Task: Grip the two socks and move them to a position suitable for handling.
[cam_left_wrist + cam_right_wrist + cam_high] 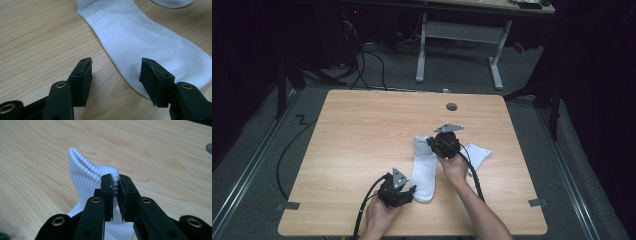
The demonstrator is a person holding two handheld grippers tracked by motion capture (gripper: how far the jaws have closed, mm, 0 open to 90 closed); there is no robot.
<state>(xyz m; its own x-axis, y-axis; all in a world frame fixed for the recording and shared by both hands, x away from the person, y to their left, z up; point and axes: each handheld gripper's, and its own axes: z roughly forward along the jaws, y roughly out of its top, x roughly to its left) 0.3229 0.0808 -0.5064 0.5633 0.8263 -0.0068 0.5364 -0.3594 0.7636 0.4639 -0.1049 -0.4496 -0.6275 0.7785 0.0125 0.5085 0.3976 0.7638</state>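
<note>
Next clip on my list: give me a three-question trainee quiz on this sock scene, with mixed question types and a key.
1. True or false: the right gripper has its fingers closed on the ribbed cuff of the long white sock.
2. Multiple choice: the left gripper is (A) clamped on the sock's toe end, (B) open at the sock's toe end, (C) resting on the grey grommet.
3. Short answer: how many white socks lie on the wooden table?

Key
1. True. The cuff is pinched and lifted between the fingers.
2. B. One finger is over bare wood and the other over the sock, with a wide gap between them.
3. Two: the long one and a second sock beside the right hand.
</note>
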